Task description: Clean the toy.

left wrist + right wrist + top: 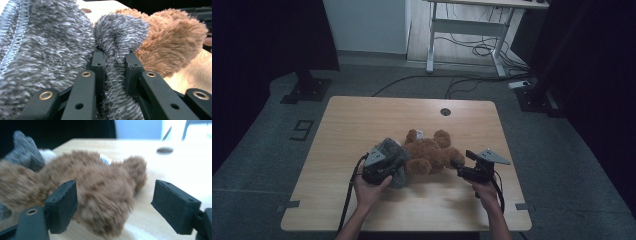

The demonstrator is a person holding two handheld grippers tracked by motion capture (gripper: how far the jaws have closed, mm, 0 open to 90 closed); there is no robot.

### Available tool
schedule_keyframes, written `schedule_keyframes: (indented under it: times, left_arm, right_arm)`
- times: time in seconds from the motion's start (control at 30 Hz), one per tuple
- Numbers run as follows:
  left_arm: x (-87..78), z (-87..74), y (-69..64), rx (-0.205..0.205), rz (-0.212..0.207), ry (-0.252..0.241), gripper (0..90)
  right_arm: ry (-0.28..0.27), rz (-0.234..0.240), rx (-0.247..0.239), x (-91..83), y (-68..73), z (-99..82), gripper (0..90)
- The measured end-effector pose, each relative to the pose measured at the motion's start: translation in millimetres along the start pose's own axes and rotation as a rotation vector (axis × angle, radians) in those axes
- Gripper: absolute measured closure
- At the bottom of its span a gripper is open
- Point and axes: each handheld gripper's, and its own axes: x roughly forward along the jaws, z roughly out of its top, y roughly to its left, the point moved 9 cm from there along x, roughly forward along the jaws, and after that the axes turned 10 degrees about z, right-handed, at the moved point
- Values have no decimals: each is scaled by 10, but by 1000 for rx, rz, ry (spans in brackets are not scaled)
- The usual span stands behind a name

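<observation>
Brown teddy bear point(429, 154) lay near the middle of the table point(362, 120), toward the person's side, with a grey fuzzy garment point(393, 150) bunched against its left end. In the left gripper view the grey garment point(50, 50) sat touching the bear's brown fur point(175, 40).

Left gripper point(379, 167) rested at the grey garment; its jaws were clamped on a fold of the grey pile, the fabric pinched up between them in the left gripper view.

Right gripper point(462, 162) sat just beside the bear's right end, jaws standing wide apart with nothing pressed between them. In the right gripper view the bear point(95, 192) lay ahead of the open gripper point(117, 205), one plush limb lying in the gap between the pads; contact could not be told through the blur. A round hole point(445, 111) showed in the table beyond the bear.
</observation>
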Motion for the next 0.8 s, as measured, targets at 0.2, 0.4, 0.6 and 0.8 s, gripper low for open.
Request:
schedule_keyframes:
  times: [0.2,0.4,0.6,0.8]
  left_arm:
    - [-94,69,1,8,20,-21,736]
    - [-213,457,-39,34,35,-71,737]
    - [-26,824,-208,56,-13,-70,737]
    - [392,822,-467,44,-102,7,737]
  right_arm:
    - [42,70,-2,184,49,-151,487]
    - [57,86,22,161,52,-135,551]
    - [62,90,25,158,57,-134,551]
    - [62,92,27,156,57,-136,552]
